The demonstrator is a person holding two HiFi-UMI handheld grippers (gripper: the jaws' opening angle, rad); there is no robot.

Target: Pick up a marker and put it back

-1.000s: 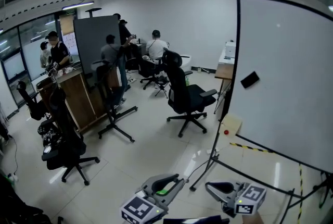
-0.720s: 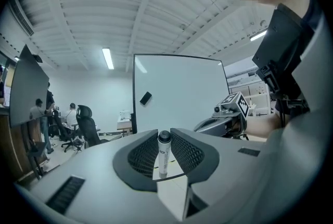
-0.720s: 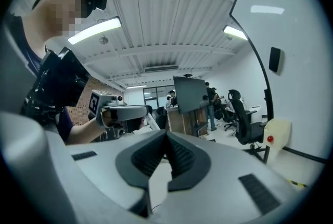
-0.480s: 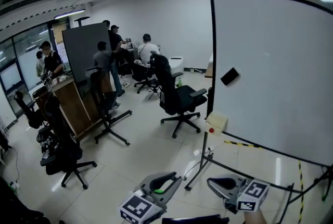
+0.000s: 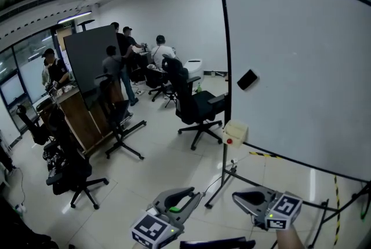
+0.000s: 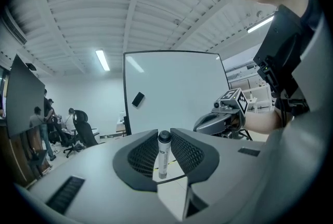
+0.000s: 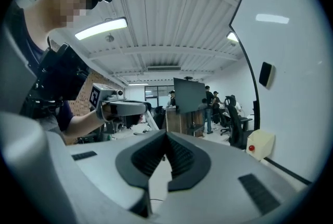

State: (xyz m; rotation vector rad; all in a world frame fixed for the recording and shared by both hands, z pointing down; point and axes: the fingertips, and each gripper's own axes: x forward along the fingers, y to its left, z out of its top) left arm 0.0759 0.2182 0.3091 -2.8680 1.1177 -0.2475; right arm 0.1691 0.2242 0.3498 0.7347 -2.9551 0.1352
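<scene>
Left gripper point(image 6: 164, 133) is clamping a marker point(image 6: 163, 158): the jaws are only partway apart and pressing on the barrel, and the marker is standing upright between them with its dark cap up by the tips. Right gripper point(image 7: 166, 134) is hanging beside it with its jaws pinched together at the tips, nothing between them. Both are hovering low over the tiled floor point(image 5: 168, 161), near the foot of the whiteboard point(image 5: 301, 68). A black eraser point(image 5: 247, 79) is sticking to the board and a beige box with a red button point(image 5: 235, 132) is sitting on its frame. Farther back a black office chair point(image 5: 191, 106) is standing, and people point(image 5: 119, 59) are gathering by a dark panel point(image 5: 87, 57).
</scene>
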